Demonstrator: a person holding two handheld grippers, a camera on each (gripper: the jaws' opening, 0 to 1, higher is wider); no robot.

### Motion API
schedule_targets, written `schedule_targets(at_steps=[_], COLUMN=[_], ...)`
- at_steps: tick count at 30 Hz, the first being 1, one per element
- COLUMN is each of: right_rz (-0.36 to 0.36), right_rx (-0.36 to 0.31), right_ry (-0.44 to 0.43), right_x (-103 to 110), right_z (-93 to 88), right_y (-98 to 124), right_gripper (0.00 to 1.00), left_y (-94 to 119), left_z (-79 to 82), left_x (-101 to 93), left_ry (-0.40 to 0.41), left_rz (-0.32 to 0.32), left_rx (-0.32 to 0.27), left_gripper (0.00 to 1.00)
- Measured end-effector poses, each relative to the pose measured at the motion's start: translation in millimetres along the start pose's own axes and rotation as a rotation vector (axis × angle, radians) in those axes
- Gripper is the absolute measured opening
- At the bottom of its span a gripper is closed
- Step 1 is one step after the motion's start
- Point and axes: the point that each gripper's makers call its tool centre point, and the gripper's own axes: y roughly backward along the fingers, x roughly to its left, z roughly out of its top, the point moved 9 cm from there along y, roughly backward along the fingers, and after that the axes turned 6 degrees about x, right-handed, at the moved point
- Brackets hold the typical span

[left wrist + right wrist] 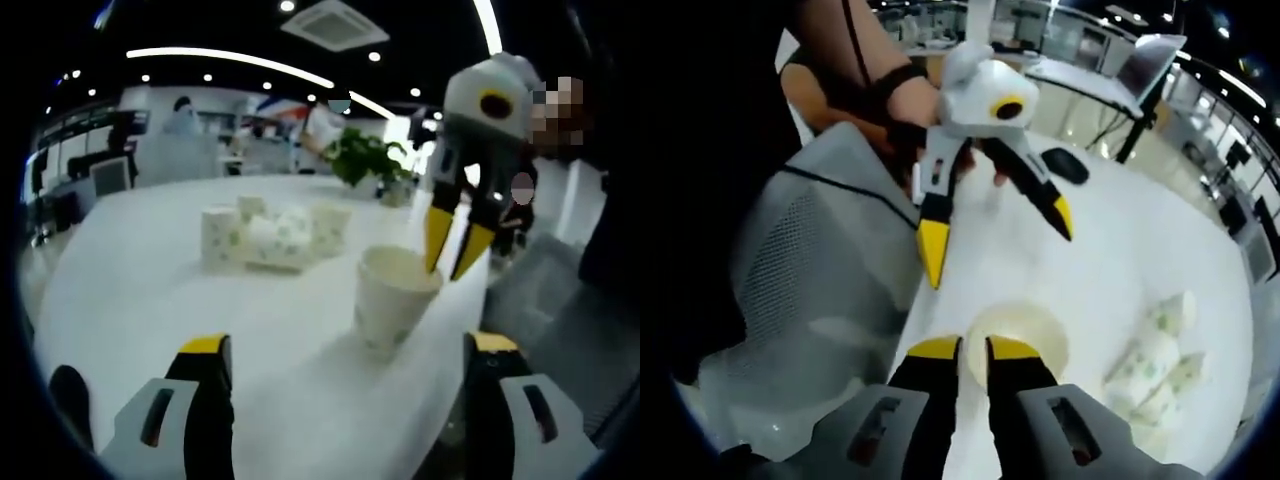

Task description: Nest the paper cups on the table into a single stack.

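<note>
Nearest stands one upright paper cup at the white bench's edge. Right gripper seems to pinch its rim, fingers narrow. Left gripper hovers beyond the cup, fingers wide. More patterned cups cluster behind it.

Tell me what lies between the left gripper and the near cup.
Only bare white table. In the left gripper view, the open left gripper faces the near cup with nothing in the gap. The right gripper pinches that cup's far rim.
</note>
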Motion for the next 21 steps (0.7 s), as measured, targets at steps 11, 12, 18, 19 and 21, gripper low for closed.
schedule_targets(at_steps=[11,12,18,19,21], right_rz=[0.005,0.004,-0.001,-0.002,-0.007], right_rx=[-0.017,-0.016,-0.023,-0.024,-0.025], right_ry=[-0.005,-0.004,-0.015,-0.020,-0.026], right_x=[1.8,1.9,2.4,2.4,1.9], right_z=[3.1,3.3,2.7,2.3,1.6], right_y=[2.1,2.7,6.2,6.6,8.2], right_gripper=[0.08,0.08,0.08,0.08,0.09], left_y=[1.6,1.7,2.0,2.1,2.1], left_z=[2.4,2.4,3.2,3.6,4.2], left_x=[0.5,0.4,0.2,0.1,0.1], left_ry=[-0.001,0.000,-0.004,-0.004,-0.006], left_rz=[0.004,0.004,0.005,0.005,0.004], left_rx=[0.000,0.000,-0.001,-0.001,-0.002], left_gripper=[0.94,0.94,0.94,0.94,0.94])
